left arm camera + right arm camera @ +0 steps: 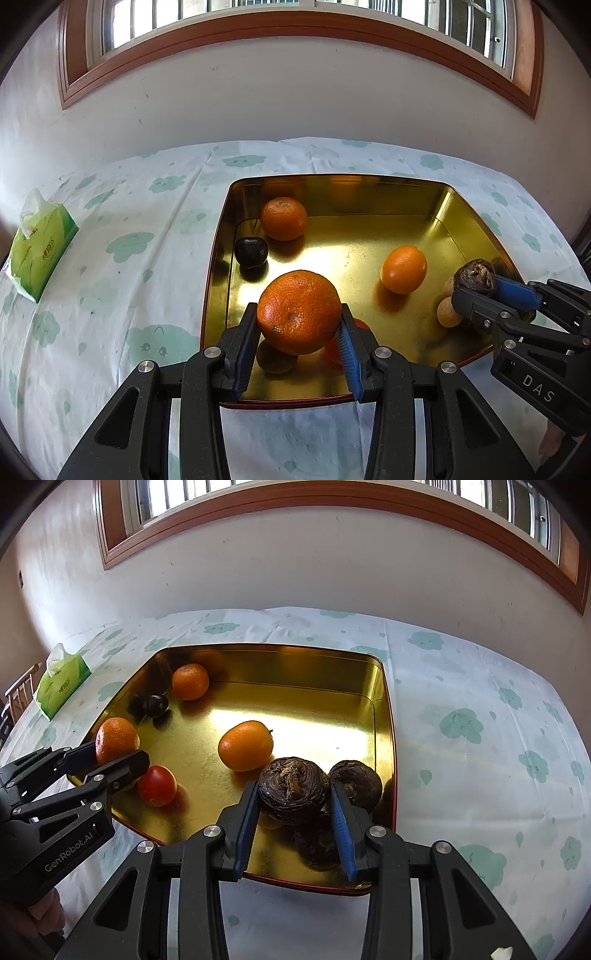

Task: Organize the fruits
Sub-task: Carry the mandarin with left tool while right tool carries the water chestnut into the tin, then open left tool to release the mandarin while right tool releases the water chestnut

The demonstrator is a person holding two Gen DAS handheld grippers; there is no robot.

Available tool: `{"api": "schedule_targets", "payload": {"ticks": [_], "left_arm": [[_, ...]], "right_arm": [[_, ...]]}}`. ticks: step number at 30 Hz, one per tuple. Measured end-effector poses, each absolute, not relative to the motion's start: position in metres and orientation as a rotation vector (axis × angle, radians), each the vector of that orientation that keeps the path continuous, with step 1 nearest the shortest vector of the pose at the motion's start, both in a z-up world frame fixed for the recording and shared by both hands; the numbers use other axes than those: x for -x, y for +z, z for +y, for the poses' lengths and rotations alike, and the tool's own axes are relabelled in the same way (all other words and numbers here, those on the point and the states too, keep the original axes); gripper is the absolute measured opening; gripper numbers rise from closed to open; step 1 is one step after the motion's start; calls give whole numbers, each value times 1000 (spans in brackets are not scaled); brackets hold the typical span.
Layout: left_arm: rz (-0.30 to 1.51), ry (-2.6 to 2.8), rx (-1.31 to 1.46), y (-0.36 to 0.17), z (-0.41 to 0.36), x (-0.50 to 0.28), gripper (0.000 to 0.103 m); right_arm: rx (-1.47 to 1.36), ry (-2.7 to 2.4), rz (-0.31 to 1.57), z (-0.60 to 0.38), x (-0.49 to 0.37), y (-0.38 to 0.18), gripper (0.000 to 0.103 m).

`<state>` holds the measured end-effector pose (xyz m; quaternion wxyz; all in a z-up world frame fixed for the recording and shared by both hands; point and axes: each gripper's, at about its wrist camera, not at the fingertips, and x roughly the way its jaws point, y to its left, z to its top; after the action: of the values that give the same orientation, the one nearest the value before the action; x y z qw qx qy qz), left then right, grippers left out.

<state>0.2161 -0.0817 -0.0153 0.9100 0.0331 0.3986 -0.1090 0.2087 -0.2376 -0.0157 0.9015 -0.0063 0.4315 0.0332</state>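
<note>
Mid-placement over the gold tray (369,192): left gripper (299,328) clamped on a mandarin (299,312) at six o'clock, right gripper (293,805) clamped on a dark wrinkled fruit (291,788) near four. Next, probably: lower, then release beside like fruit.

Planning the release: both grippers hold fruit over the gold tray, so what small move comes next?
Probably lower the left gripper slightly, then open: its mandarin hangs above the gold tray, over a red tomato.

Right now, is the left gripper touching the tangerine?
Touching. The left wrist view shows the left gripper clamping the tangerine, both blue pads pressed against its sides.
</note>
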Motion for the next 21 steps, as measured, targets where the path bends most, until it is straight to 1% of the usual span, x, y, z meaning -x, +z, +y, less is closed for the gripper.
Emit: {"api": "schedule_targets", "payload": {"ticks": [21], "left_arm": [[824, -236, -58, -11, -76, -195, 42]], "right_arm": [[-23, 67, 895, -236, -186, -15, 36]]}}
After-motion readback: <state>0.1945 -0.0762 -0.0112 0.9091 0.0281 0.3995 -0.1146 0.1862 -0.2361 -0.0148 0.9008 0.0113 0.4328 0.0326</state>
